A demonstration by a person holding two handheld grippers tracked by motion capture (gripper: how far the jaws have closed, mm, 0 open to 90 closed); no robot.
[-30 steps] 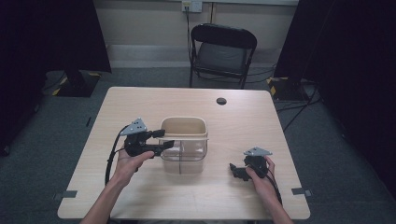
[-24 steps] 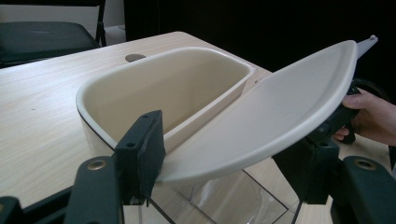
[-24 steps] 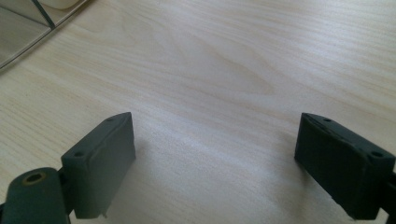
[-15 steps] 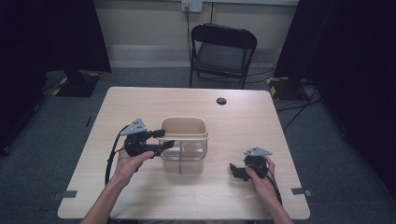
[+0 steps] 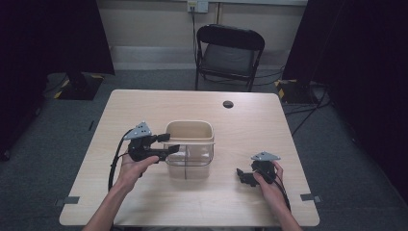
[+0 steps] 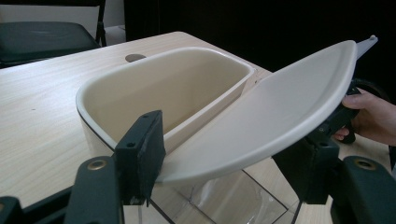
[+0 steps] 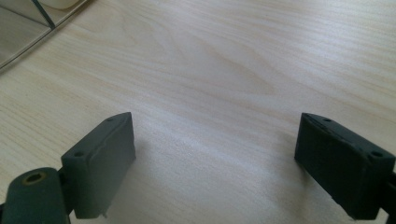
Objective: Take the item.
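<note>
Near the tabletop (image 5: 144,202) middle, from above, a clear bin (image 5: 189,151) with cream insert stands; the left tongs (image 5: 163,144) reach its left rim. Left gripper view: spread jaws flank the tilted cream lid (image 6: 280,116), contact unclear. Right gripper view: right tongs (image 7: 215,158) spread, empty over wood.

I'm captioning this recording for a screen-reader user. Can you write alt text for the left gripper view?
Between two black jaws set wide apart, a cream lid stands tilted up over a clear bin with a cream insert, on a pale wood table. At the right edge, a hand holds the other gripper.
</note>
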